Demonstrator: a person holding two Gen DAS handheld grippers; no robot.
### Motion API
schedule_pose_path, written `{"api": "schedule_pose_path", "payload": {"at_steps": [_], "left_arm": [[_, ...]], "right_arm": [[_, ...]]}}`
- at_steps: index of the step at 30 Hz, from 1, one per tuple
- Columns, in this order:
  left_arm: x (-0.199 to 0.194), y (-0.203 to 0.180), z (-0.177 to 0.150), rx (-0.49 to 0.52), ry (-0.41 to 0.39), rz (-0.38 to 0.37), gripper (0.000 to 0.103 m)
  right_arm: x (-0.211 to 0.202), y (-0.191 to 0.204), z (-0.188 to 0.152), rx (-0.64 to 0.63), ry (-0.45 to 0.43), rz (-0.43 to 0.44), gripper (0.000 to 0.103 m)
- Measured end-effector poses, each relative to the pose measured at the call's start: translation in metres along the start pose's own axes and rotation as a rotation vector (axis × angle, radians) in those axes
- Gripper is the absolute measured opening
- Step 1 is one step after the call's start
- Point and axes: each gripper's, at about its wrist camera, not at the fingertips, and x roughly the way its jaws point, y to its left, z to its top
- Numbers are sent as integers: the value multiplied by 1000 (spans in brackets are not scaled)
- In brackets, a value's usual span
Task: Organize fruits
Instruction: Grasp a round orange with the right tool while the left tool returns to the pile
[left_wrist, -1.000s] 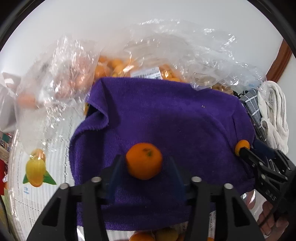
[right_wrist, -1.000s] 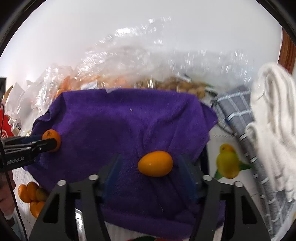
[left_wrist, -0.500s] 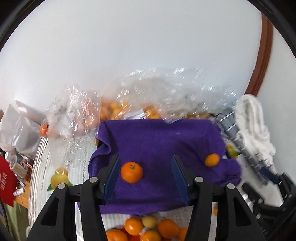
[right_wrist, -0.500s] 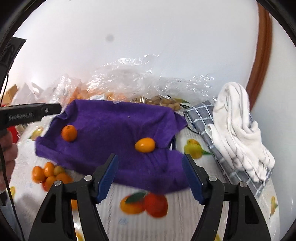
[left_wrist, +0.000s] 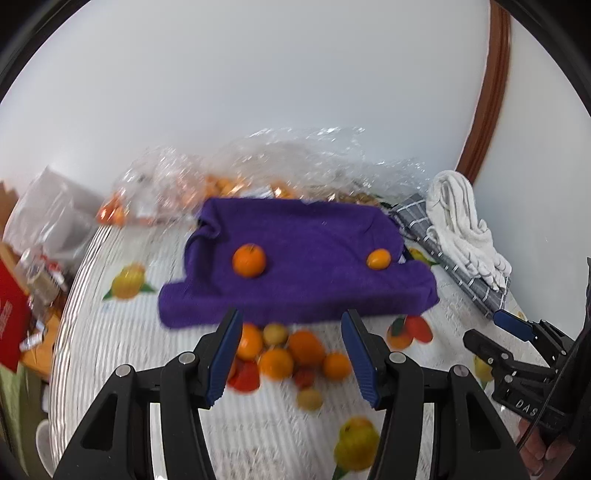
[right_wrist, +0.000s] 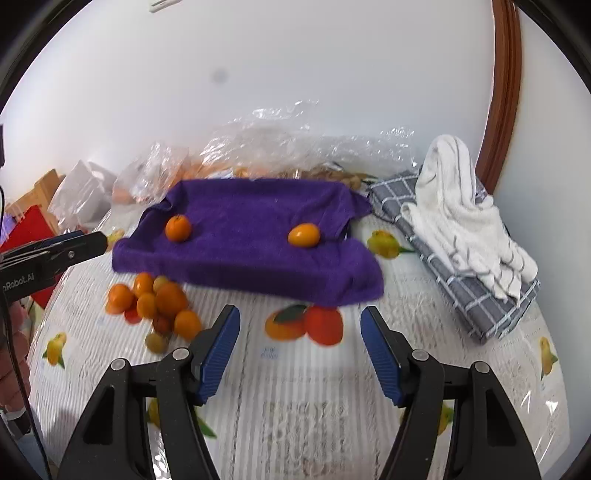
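A purple towel (left_wrist: 295, 251) (right_wrist: 251, 225) lies on the table. A round orange (left_wrist: 249, 260) (right_wrist: 178, 228) sits on its left part and an oval kumquat (left_wrist: 378, 258) (right_wrist: 303, 235) on its right. A pile of several small oranges and kumquats (left_wrist: 291, 354) (right_wrist: 155, 299) lies on the tablecloth in front of the towel's left side. My left gripper (left_wrist: 291, 328) is open and empty, above the pile. My right gripper (right_wrist: 300, 325) is open and empty, in front of the towel; it also shows in the left wrist view (left_wrist: 491, 332).
Clear plastic bags of fruit (left_wrist: 229, 177) (right_wrist: 280, 147) lie behind the towel by the wall. A folded grey checked cloth (right_wrist: 465, 280) with a white towel (right_wrist: 461, 206) on it lies at the right. Red packaging (left_wrist: 11, 314) and boxes stand at the left edge.
Both grippers let go of their fruit onto the purple towel, opened, and drew back toward me. The orange and the kumquat stay on the towel.
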Motion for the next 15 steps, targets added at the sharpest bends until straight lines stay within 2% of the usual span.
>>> {"api": "schedule_pose_path", "payload": {"at_steps": [7, 10, 13, 15], "left_arm": [[2, 38, -46, -52, 83, 68, 54], [7, 57, -66, -46, 112, 131, 54], [13, 75, -78, -77, 141, 144, 54], [17, 87, -84, -112, 145, 150, 54]], "right_arm": [[9, 9, -23, 13, 36, 39, 64], [18, 18, -28, 21, 38, 62, 64], [32, 34, -32, 1, 53, 86, 55], [41, 46, -34, -26, 68, 99, 45]]}}
